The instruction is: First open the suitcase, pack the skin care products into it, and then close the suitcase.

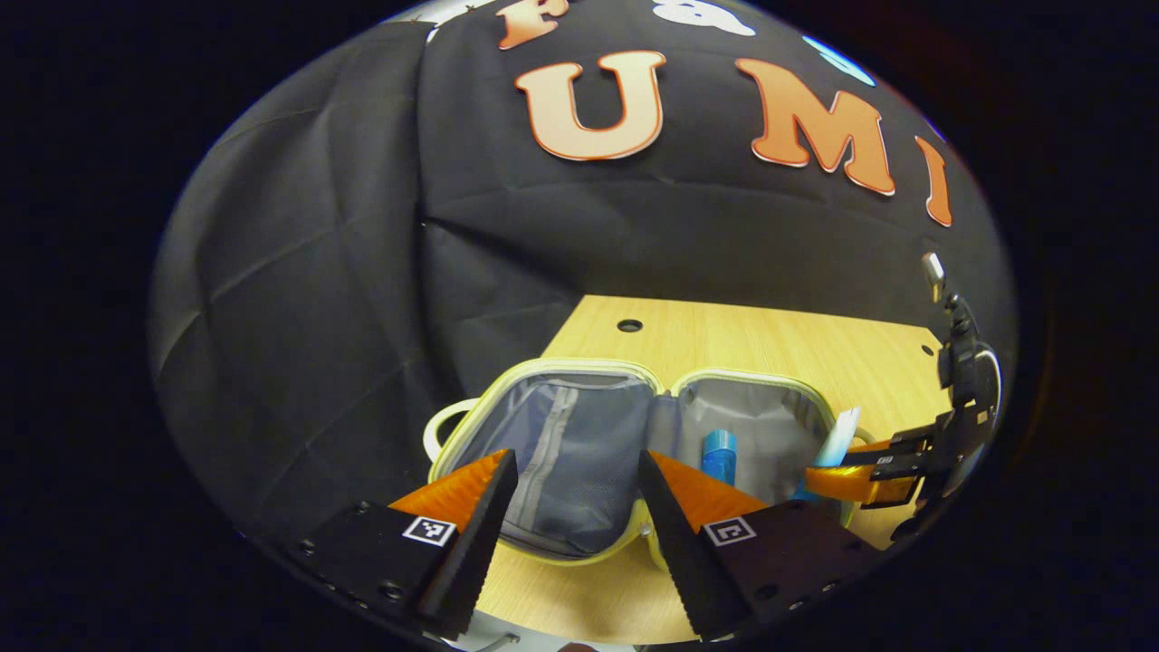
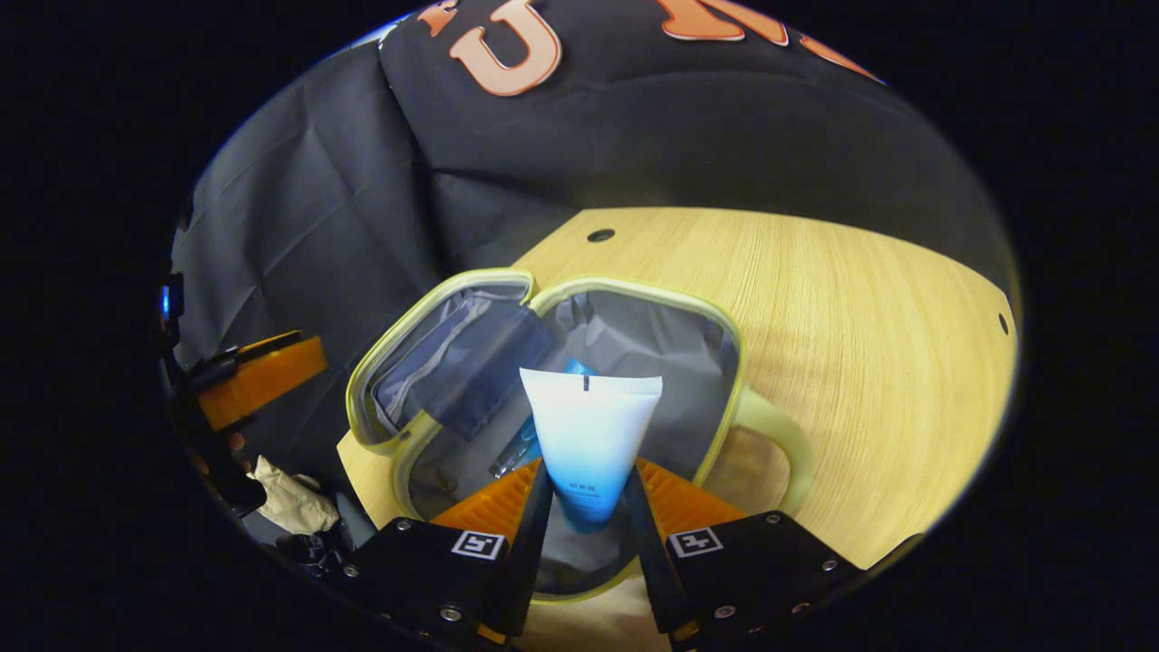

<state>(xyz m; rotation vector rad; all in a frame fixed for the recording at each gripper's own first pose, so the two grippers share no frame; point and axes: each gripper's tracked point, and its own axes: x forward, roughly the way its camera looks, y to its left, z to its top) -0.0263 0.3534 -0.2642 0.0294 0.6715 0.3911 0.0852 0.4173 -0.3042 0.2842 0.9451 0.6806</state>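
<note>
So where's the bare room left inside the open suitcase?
The suitcase half with the mesh pocket lies bare. The other half is crowded: a blue bottle lies there, and the right claw holds a white-and-blue tube over it. The table beyond its handle is bare.

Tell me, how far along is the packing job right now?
The suitcase already lies open on the table, and one blue bottle sits inside it. In hand: the right tool grips a white-and-blue tube above the open case. The left tool is open, holding nothing. Left: release the tube, then close the suitcase.
</note>
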